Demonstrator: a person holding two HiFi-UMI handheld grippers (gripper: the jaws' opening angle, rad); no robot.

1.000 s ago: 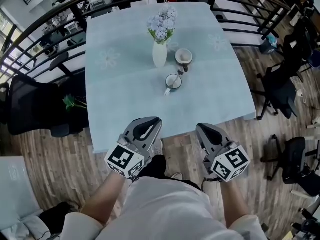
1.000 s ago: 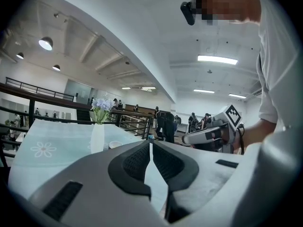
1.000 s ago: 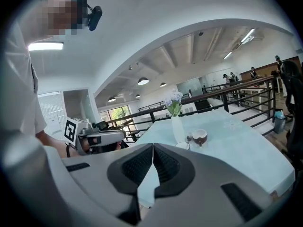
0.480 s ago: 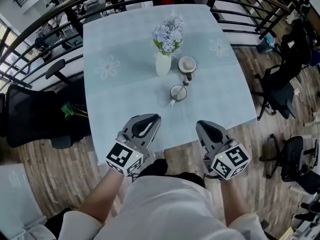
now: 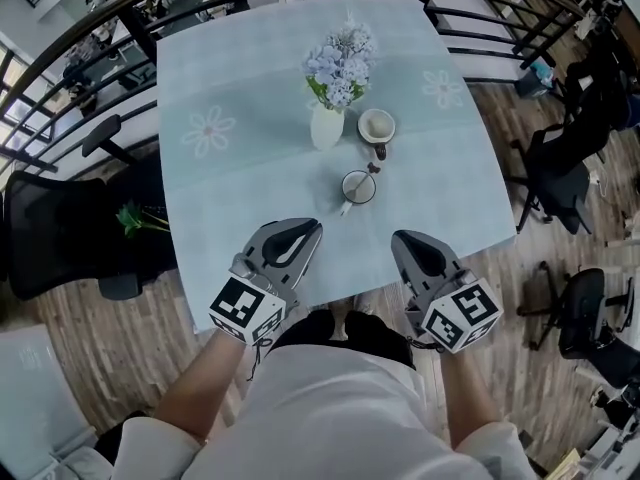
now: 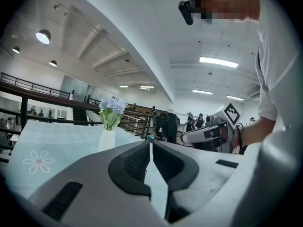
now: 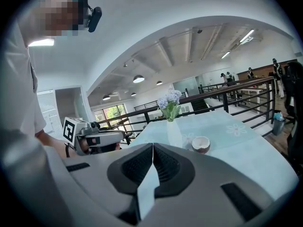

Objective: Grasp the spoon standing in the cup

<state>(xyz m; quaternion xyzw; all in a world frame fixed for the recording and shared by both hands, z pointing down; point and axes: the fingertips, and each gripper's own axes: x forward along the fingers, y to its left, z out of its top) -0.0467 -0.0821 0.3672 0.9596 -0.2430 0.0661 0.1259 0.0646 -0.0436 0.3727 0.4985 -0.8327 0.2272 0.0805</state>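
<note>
On the pale blue table [image 5: 220, 198] a white mug [image 5: 357, 187] holds a spoon [image 5: 371, 170] whose handle leans to the upper right. My left gripper [image 5: 311, 227] and right gripper [image 5: 399, 238] hover side by side over the table's near edge, short of the mug. Each is shut with nothing between its jaws. In the left gripper view the jaws [image 6: 150, 144] meet, and the same holds in the right gripper view [image 7: 152, 146]. The mug is hidden behind the jaws in both gripper views.
A white vase [image 5: 327, 126] with pale blue flowers [image 5: 340, 63] stands behind the mug, beside a second cup [image 5: 376, 125] with a brown inside. A black railing [image 5: 470, 8] and office chairs [image 5: 560, 183] ring the table. The vase [image 7: 173, 132] and second cup [image 7: 201, 144] show ahead.
In the head view the table and cups have drifted lower, closer to the grippers, which now reach further over the near edge. Both grippers have stayed shut.
</note>
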